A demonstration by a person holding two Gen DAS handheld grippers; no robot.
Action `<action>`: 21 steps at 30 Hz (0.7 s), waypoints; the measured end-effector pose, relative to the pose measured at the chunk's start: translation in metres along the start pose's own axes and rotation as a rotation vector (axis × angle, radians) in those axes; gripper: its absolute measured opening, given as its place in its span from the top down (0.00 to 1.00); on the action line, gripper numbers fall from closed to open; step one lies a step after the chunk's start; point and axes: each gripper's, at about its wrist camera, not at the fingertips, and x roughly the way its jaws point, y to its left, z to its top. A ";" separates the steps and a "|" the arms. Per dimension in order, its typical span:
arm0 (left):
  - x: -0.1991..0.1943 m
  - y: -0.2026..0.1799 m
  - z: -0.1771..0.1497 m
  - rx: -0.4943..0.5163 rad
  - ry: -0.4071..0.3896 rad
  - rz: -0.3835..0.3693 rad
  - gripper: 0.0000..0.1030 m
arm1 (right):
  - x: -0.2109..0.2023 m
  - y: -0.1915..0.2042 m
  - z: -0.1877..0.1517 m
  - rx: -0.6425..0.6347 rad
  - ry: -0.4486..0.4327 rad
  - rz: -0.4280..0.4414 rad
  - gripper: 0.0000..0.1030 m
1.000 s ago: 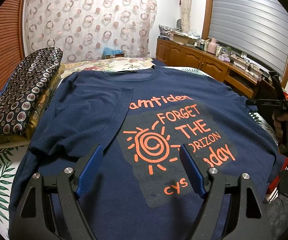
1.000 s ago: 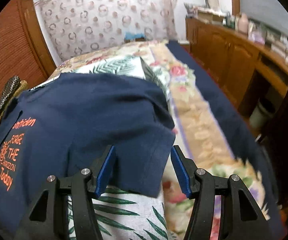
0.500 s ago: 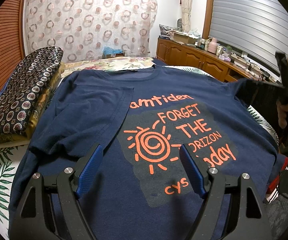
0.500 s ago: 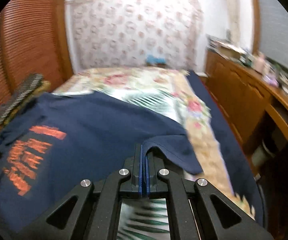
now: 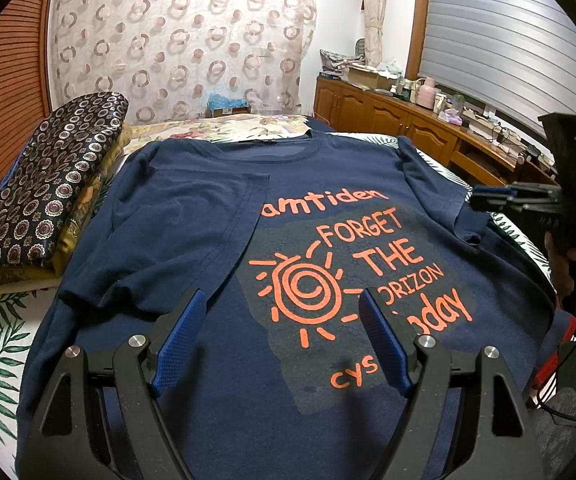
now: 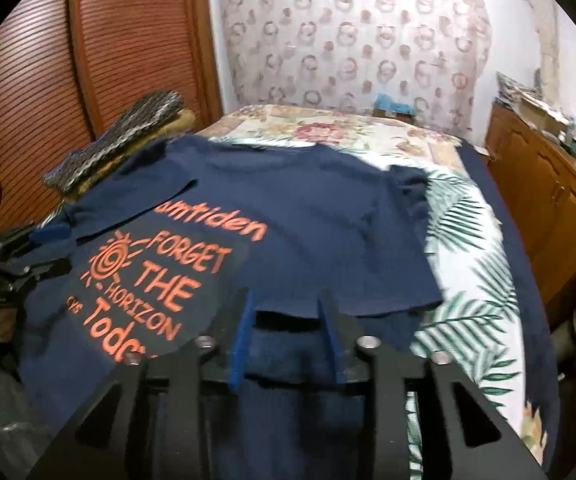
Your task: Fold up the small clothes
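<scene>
A navy t-shirt (image 5: 319, 184) with orange print lies face up on the bed; it also shows in the right wrist view (image 6: 319, 216). Its left sleeve (image 5: 184, 232) is folded in over the chest. Its right sleeve (image 5: 439, 200) is folded in over the shirt's right side. My left gripper (image 5: 282, 340) is open and empty, hovering above the shirt's lower front. My right gripper (image 6: 288, 320) has its jaws partly apart just above the folded right sleeve (image 6: 367, 272), with no cloth between them; it shows at the right in the left wrist view (image 5: 487, 196).
A stack of patterned folded fabrics (image 5: 44, 188) sits at the shirt's left. A leaf-print sheet (image 6: 471, 264) covers the bed on the right. A wooden cabinet (image 5: 399, 120) with clutter runs along the right wall. A curtain (image 5: 184, 40) hangs behind.
My right gripper shut on the right sleeve, carried it inward over the shirt, then opened and let it go. My left gripper has stayed still and open.
</scene>
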 end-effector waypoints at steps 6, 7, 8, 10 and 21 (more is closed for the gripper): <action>0.000 0.001 -0.001 0.000 0.000 0.000 0.23 | -0.012 -0.004 -0.003 0.055 -0.021 -0.089 0.53; 0.000 0.000 0.000 -0.001 0.001 0.000 0.23 | -0.009 -0.008 -0.003 0.067 -0.008 -0.102 0.53; 0.000 0.000 0.000 -0.001 0.001 0.001 0.23 | -0.004 -0.014 -0.003 0.078 0.005 -0.106 0.53; 0.000 0.000 -0.001 0.000 0.001 0.001 0.23 | 0.005 -0.026 -0.005 0.094 0.032 -0.124 0.53; 0.000 0.000 -0.001 0.001 0.000 0.002 0.23 | 0.025 -0.033 0.010 0.100 0.081 -0.127 0.86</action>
